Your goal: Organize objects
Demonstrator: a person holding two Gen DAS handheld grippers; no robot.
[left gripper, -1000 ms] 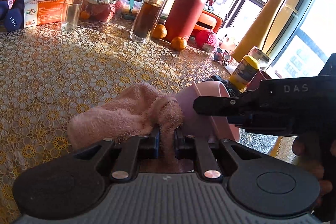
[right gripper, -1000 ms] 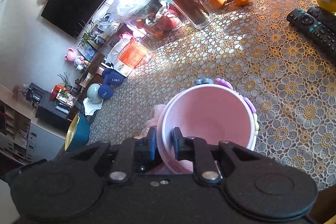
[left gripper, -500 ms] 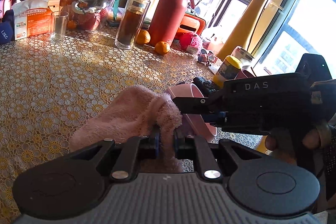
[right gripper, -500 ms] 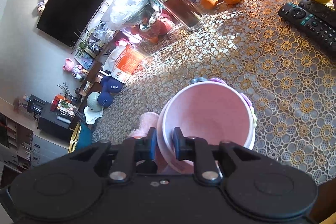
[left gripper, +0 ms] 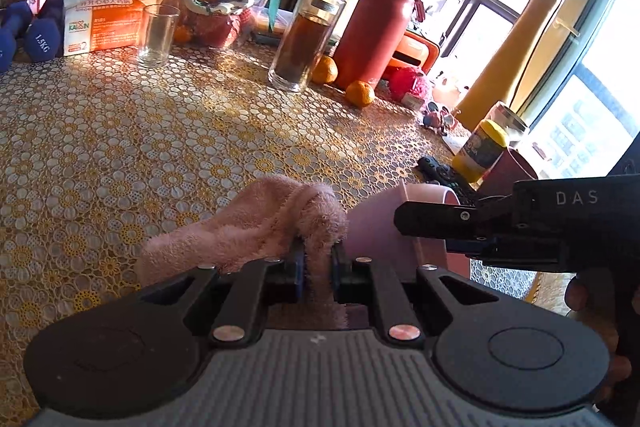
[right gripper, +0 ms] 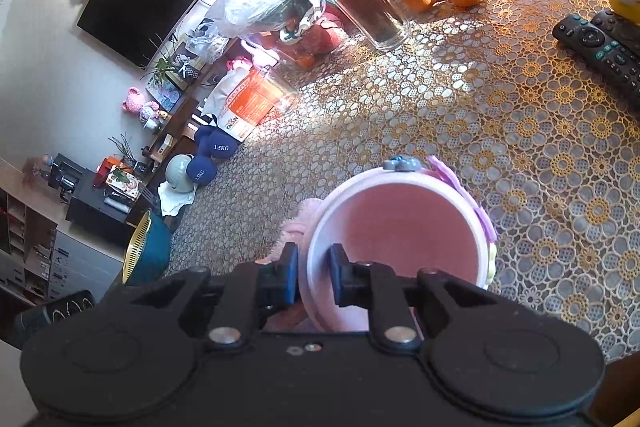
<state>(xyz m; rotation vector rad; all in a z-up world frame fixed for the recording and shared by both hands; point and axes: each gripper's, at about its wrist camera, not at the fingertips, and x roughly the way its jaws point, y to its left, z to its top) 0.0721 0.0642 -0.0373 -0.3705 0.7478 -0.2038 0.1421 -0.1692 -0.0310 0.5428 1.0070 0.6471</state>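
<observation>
My left gripper [left gripper: 319, 261] is shut on a fold of a fluffy pink towel [left gripper: 256, 227], which drapes down to the lace tablecloth [left gripper: 160, 155] on the left. Right of it stands a pink plastic bucket [left gripper: 384, 227]. My right gripper [right gripper: 314, 277] is shut on the near rim of that pink bucket [right gripper: 400, 227], one finger inside and one outside; it also shows from the side in the left wrist view [left gripper: 436, 223]. The bucket's inside looks empty. A bit of the towel [right gripper: 300, 223] shows just left of the bucket.
At the back stand a glass jar of dark contents [left gripper: 306, 35], a red thermos [left gripper: 376, 23], two oranges [left gripper: 360, 93], an empty glass [left gripper: 158, 35], an orange-white bag [left gripper: 100, 15] and blue dumbbells [left gripper: 40, 35]. Black remotes [right gripper: 600, 47] and a yellow bottle [left gripper: 482, 151] lie right.
Both grippers keep their grips. The views have shifted slightly; the towel and bucket stay side by side, with the bucket a little further right of the towel than half a second ago.
</observation>
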